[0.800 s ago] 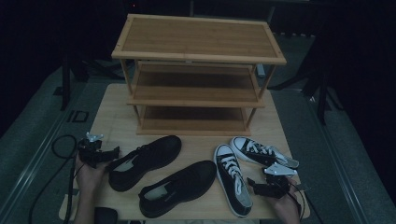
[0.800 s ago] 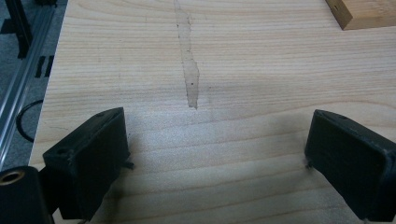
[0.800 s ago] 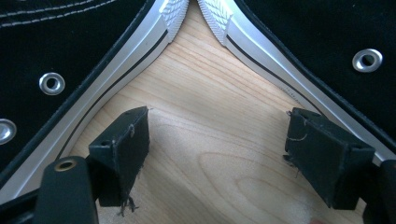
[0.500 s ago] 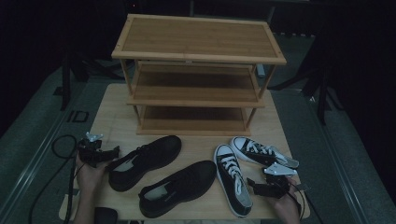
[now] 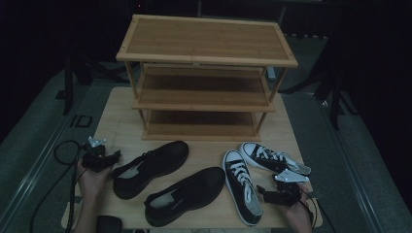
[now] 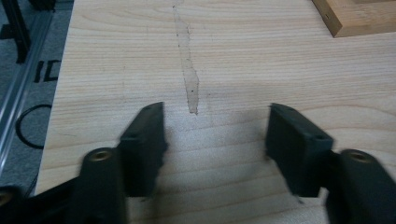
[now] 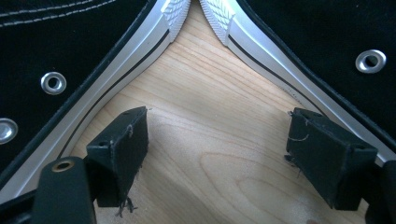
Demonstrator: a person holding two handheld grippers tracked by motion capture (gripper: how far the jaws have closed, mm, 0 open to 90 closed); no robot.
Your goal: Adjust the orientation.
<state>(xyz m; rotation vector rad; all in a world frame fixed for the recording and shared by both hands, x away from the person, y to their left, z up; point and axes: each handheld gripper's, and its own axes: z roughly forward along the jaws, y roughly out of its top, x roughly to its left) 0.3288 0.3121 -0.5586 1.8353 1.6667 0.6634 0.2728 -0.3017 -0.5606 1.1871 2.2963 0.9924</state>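
Two black-and-white canvas sneakers lie at the front right of the wooden table, their toes nearly meeting. My right gripper sits low in the wedge between them, open with only bare wood between its jaws. Its own view shows the gripper, the left sneaker's white sole and the right one's. Two black slip-on shoes lie at the front middle. My left gripper hovers open just left of them, over bare tabletop.
A three-tier wooden shoe rack stands at the back of the table, with one foot in the left gripper view. A black cable loops off the table's left edge. A dark object sits at the front edge.
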